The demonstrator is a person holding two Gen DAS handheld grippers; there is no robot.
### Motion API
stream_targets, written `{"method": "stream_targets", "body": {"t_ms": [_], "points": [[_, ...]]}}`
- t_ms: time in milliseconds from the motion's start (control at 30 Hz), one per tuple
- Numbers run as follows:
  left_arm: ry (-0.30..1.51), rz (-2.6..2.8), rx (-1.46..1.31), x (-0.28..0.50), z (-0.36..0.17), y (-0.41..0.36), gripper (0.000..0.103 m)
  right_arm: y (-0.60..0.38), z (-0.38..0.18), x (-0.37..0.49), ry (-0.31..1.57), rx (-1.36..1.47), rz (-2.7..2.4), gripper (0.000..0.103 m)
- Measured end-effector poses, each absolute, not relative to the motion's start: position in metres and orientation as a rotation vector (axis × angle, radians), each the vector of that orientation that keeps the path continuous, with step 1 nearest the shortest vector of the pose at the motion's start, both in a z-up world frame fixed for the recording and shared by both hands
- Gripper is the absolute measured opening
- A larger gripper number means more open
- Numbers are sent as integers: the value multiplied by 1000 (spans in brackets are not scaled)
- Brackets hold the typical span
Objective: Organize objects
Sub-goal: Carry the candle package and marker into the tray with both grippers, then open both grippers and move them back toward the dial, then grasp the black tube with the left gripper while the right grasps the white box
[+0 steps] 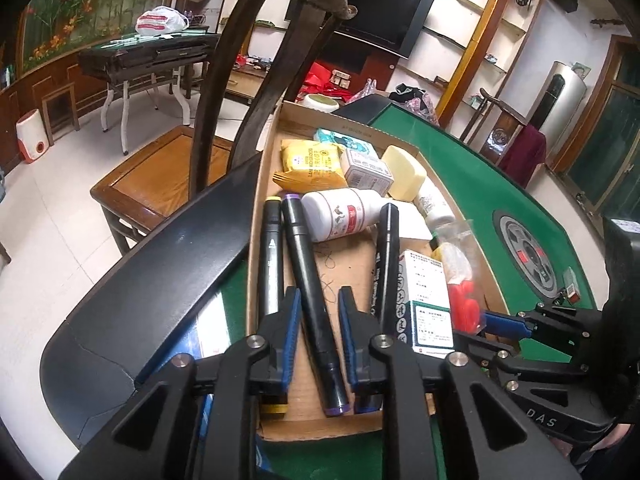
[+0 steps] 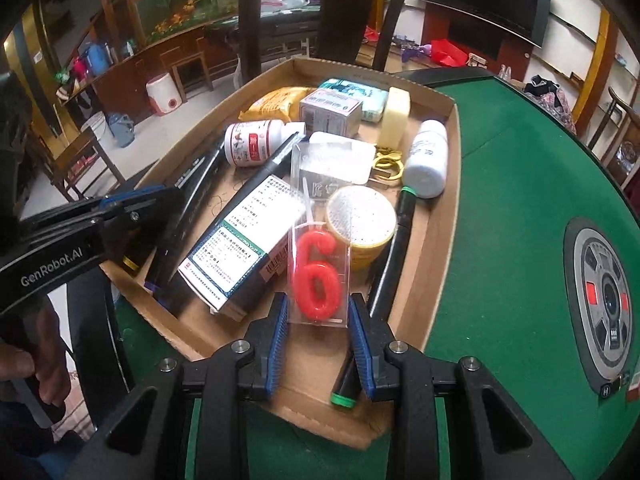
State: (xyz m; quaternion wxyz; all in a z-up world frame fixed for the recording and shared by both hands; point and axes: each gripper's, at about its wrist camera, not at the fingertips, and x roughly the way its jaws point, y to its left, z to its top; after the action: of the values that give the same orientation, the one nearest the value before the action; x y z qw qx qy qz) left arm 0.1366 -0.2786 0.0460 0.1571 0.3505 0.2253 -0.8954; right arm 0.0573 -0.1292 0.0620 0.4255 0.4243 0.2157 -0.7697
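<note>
Cardboard tray (image 2: 448, 184): sorting appearing barely begun, contents lying jumbled. Left gripper (image 1: 319, 334) hovering parted astride purple-capped marker (image 1: 312, 292); right gripper (image 2: 319, 344) hovering parted around packaged "6" candle (image 2: 318, 276).

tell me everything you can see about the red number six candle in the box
The red six candle looks waxy and glossy, sealed in a clear plastic sleeve with a thin white stick above it. It lies flat in the cardboard box, near the front edge, overlapping the white and green medicine carton and the round yellow tin. The right tool is open, its blue pads flanking the sleeve's lower end; contact is unclear.
</note>
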Motion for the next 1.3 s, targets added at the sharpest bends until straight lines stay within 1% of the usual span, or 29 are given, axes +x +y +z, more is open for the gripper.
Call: {"method": "stream_targets", "body": {"t_ms": [33, 100, 200, 300, 467, 533, 767, 900, 967, 1000, 1100, 1133, 1167, 1200, 1300], "points": [[644, -2565, 1002, 137, 47, -278, 26, -127, 64, 59, 531, 1056, -1931, 33], [646, -2574, 1000, 138, 49, -275, 37, -121, 69, 60, 507, 1048, -1938, 34], [640, -2584, 988, 140, 54, -271, 47, -113, 77, 60, 470, 1041, -1950, 35], [628, -2584, 956, 144, 61, -269, 56, -99, 86, 57, 415, 1031, -1968, 38], [633, -2589, 929, 147, 71, -265, 58, -60, 100, 42, 305, 1032, -2046, 48], [627, -2601, 937, 145, 74, -259, 58, -41, 104, 34, 264, 1040, -2082, 49], [519, -2714, 1016, 114, 90, -211, 59, 68, 115, -19, -18, 1104, -2329, 52], [534, -2805, 1150, 77, 92, -175, 59, 130, 117, -46, -147, 1129, -2501, 53], [505, -2837, 1213, 56, 93, -154, 59, 160, 117, -58, -232, 1155, -2571, 53], [474, -2862, 1241, 46, 94, -141, 59, 172, 117, -63, -278, 1167, -2597, 53], [297, -2965, 1351, 9, 97, -88, 60, 210, 116, -73, -472, 1211, -2648, 54], [237, -3006, 1390, -4, 97, -68, 61, 221, 114, -76, -549, 1224, -2653, 55], [188, -3032, 1419, -13, 96, -52, 64, 230, 112, -78, -604, 1239, -2659, 55], [133, -3061, 1460, -24, 94, -34, 67, 235, 112, -77, -634, 1248, -2664, 55], [-26, -3136, 1526, -58, 85, 20, 68, 252, 110, -78, -717, 1272, -2672, 55]]}}
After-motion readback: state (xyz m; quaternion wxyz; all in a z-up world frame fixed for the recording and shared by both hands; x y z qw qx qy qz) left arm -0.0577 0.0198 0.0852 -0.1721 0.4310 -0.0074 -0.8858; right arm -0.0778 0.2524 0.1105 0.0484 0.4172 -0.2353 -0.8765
